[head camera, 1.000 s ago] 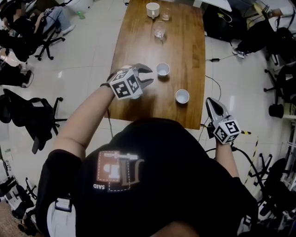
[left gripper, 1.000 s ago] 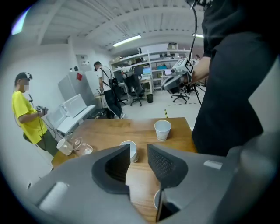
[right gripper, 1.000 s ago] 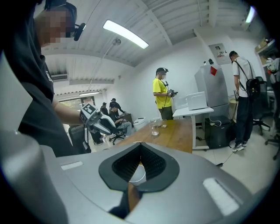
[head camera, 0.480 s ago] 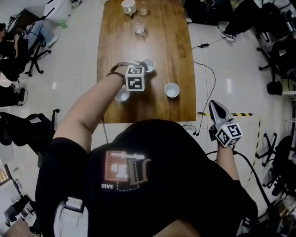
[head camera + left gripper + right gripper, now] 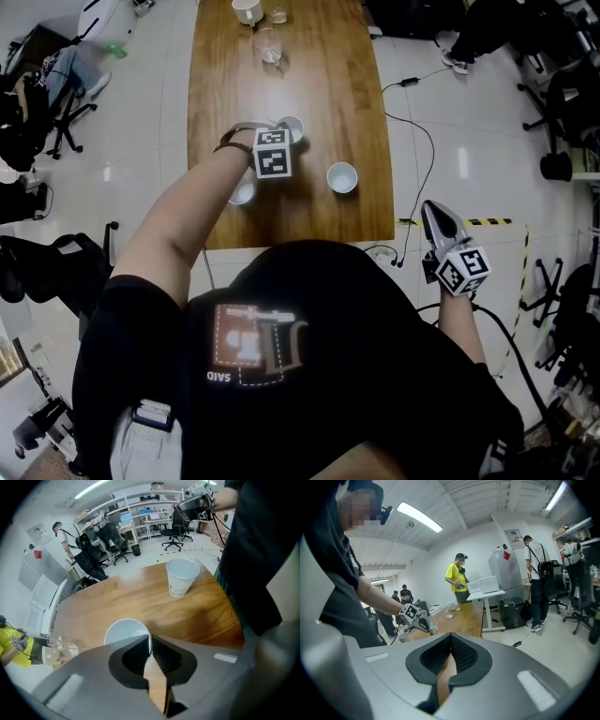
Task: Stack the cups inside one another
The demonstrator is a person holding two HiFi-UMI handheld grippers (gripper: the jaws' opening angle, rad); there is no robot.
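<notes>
Three white paper cups stand on the wooden table (image 5: 216, 216). My left gripper (image 5: 281, 133) points steeply down at the middle cup (image 5: 292, 125); its jaws are closing and pinch that cup's rim (image 5: 126, 629) between the tips (image 5: 150, 640). A second cup (image 5: 342, 177) (image 5: 182, 576) stands apart to the right. The third cup (image 5: 242, 193) is half hidden under my left forearm. My right gripper (image 5: 430, 210) (image 5: 451, 638) hangs shut and empty off the table's near right corner.
A mug (image 5: 247, 9) and two glasses (image 5: 269, 45) stand at the table's far end. Office chairs (image 5: 66, 103) line the left side, and a cable (image 5: 412, 122) runs over the floor at the right. People (image 5: 459, 576) stand by a white desk beyond.
My left gripper has come down from above the table onto the middle cup, and its jaws went from wide open to pinched on the rim. The right gripper has barely shifted.
</notes>
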